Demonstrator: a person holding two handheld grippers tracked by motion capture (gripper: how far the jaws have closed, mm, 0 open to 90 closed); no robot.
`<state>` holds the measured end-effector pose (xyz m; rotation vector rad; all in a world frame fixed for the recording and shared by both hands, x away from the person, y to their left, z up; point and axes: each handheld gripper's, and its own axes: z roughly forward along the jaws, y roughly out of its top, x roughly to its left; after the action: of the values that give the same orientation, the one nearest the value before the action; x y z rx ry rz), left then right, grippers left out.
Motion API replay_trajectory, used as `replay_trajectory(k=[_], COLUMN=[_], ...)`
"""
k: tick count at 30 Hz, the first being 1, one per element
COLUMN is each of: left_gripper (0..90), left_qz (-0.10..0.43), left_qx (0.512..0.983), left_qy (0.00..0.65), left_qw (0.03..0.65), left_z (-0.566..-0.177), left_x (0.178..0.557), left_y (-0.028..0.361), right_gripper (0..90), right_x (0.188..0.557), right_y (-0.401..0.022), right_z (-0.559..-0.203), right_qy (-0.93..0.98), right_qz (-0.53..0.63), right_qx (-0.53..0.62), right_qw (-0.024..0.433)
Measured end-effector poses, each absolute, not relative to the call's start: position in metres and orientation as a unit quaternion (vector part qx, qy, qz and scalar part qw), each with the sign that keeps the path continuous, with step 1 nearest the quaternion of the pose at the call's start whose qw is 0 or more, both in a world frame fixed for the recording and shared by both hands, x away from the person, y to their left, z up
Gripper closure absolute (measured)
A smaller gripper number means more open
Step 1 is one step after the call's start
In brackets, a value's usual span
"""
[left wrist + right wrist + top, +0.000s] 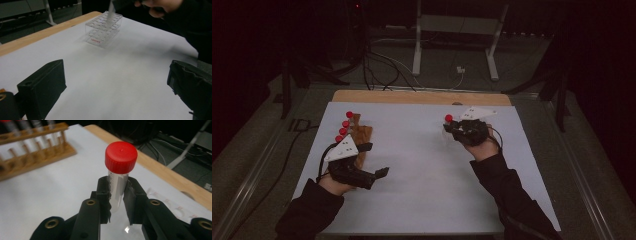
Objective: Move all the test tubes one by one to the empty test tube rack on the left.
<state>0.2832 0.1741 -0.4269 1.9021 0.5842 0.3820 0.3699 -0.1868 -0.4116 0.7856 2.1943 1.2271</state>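
A: Which way does the tube (pixel 117 187) point?
B: Long axis upright, red cap (pixel 121 157) on top, lower end down over the clear rack (pixel 103 30).
A: Held?
B: Right tool (pixel 117 195) is clamped on it; left tool (pixel 112 87) stands apart above the tabletop (pixel 422 165).

Left gripper (pixel 381 159) jaws apart, right gripper (pixel 117 195) clamped

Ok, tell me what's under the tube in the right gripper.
Under the red-capped tube, the clear plastic rack stands on the white table. The right gripper covers the tube's lower end.
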Motion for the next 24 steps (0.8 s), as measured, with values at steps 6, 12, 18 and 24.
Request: replay_trajectory(k=[6, 12, 18, 24], left_gripper=[2.7, 2.6, 2.7, 2.7], left_qz=[0.146, 0.138, 0.127, 0.117], left_qx=[0.8, 0.805, 0.811, 0.813], left_qy=[0.232, 0.219, 0.201, 0.183], left_qw=[0.534, 0.534, 0.535, 0.54], left_z=[-0.422, -0.421, -0.418, -0.416], left_x=[0.29, 0.296, 0.297, 0.296], left_y=[0.158, 0.14, 0.121, 0.103], right_gripper=[75.6, 75.6, 75.6, 75.6], right_x=[0.344, 0.325, 0.312, 0.304], right_y=[-0.182, -0.176, -0.174, -0.169], right_z=[-0.422, -0.436, -0.446, -0.45], right_qy=[0.82, 0.829, 0.835, 0.84], right_qz=[0.454, 0.457, 0.458, 0.459], right_qx=[0.265, 0.247, 0.238, 0.225], right_qw=[0.228, 0.207, 0.194, 0.182])
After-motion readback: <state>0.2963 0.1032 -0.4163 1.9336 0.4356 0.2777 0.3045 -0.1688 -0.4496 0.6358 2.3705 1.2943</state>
